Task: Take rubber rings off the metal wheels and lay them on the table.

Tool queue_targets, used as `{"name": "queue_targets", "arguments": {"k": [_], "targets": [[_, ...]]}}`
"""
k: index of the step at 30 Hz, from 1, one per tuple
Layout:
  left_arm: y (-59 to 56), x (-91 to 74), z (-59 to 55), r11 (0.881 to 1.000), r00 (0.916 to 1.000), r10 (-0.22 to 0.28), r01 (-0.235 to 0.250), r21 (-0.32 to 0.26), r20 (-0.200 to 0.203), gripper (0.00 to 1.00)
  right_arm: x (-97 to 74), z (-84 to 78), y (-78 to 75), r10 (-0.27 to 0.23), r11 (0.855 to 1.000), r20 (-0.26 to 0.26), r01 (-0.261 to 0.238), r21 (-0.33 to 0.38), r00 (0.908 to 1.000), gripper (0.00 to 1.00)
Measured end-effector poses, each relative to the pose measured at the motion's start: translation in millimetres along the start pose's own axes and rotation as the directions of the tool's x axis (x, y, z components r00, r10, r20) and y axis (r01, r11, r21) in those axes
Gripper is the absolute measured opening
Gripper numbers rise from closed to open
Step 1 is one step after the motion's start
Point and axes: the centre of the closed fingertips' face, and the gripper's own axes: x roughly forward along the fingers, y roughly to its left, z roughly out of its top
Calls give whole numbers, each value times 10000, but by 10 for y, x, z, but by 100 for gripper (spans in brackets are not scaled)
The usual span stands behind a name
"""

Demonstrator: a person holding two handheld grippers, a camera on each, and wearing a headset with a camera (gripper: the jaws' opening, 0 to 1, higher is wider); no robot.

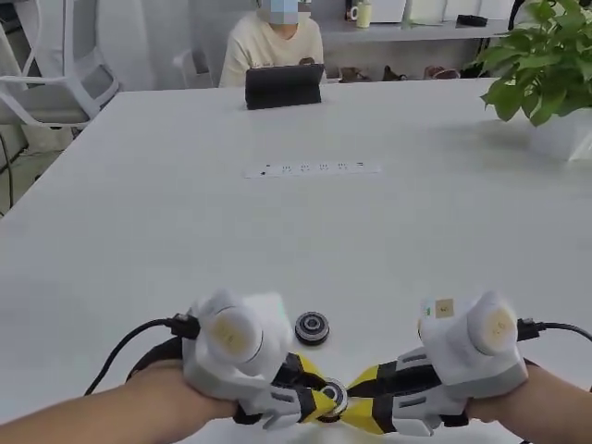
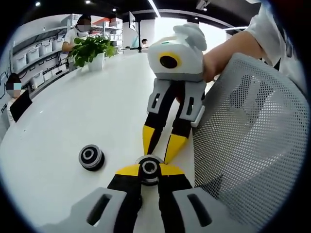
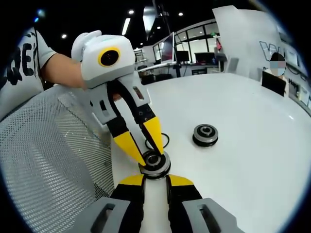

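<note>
While pinched on one metal wheel (image 1: 333,399), left gripper (image 3: 150,156) and right gripper (image 2: 156,156), tip to tip.

One metal wheel (image 1: 332,397) is being pinched at the tabletop's near edge, a second wheel (image 1: 312,327), black-rimmed, is lying flat just beyond, and a loose rubber ring (image 3: 164,141) is lying nearby.

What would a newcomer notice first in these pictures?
The left hand-held gripper and right hand-held gripper meet tip to tip on one metal wheel at the near table edge. A second wheel lies free just beyond them, and a leafy plant stands at the far right.
</note>
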Motion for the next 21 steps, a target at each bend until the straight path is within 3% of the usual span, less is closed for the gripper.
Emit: {"name": "queue_targets", "arguments": {"k": [21], "targets": [[15,-8,11,9999,9999,98,-97,-51,123,7,-11,-4,7,-57,10000,5,57,54,10000,12]]}}
